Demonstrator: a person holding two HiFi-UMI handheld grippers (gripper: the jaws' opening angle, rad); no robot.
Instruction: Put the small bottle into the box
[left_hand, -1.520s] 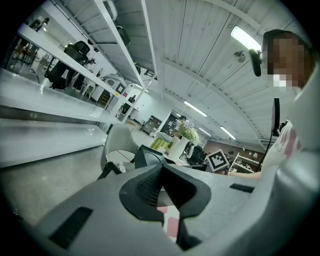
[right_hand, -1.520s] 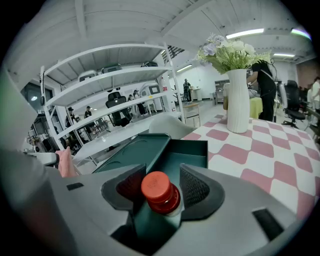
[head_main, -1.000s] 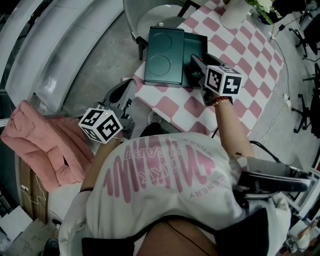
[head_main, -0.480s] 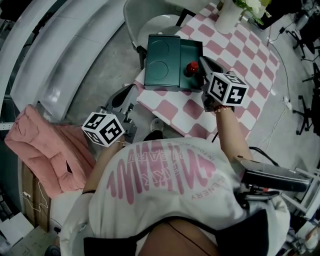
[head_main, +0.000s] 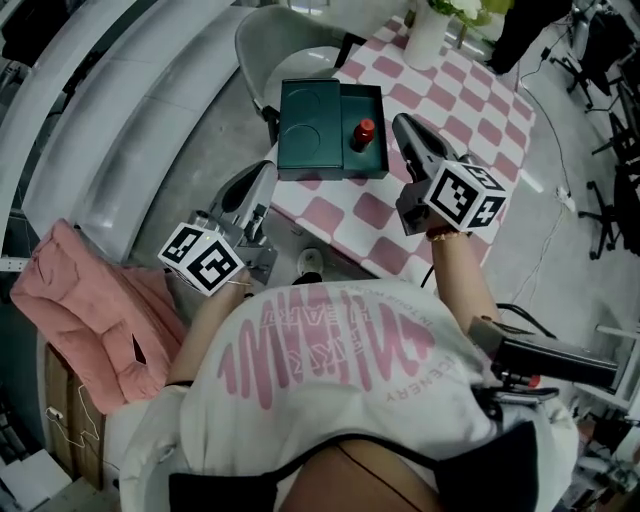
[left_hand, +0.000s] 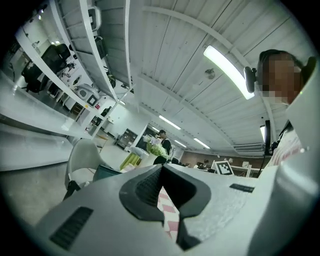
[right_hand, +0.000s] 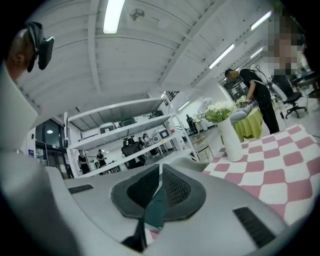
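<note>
Bottle: small, red cap, bottle (head_main: 362, 132) stands upright inside the box, in its right half, touching neither tongs
Box: dark green box (head_main: 376, 166) lies open at the near-left corner of the surface; its lid (head_main: 308, 120), with two round hollows, is folded flat to the left
Surface: covered by a pink and white check cloth, surface (head_main: 470, 110) runs away to the upper right
Right tongs: right tongs (head_main: 402, 124) hang over the cloth just right of the box, tips close to its right wall and clear of the bottle; jaws closing, almost together, nothing between them; in the right gripper view a green strip shows through the slit, probably the box
Left tongs: left tongs (head_main: 258, 178) are held off the surface's left edge, above the floor, pointing toward the box's near-left corner without touching it; jaws together, nothing held
Vase: white vase (head_main: 424, 36) with green stems stands at the far end of the surface, well apart from the box
Chair: pale chair (head_main: 272, 40) stands beyond the box, beside the surface
</note>
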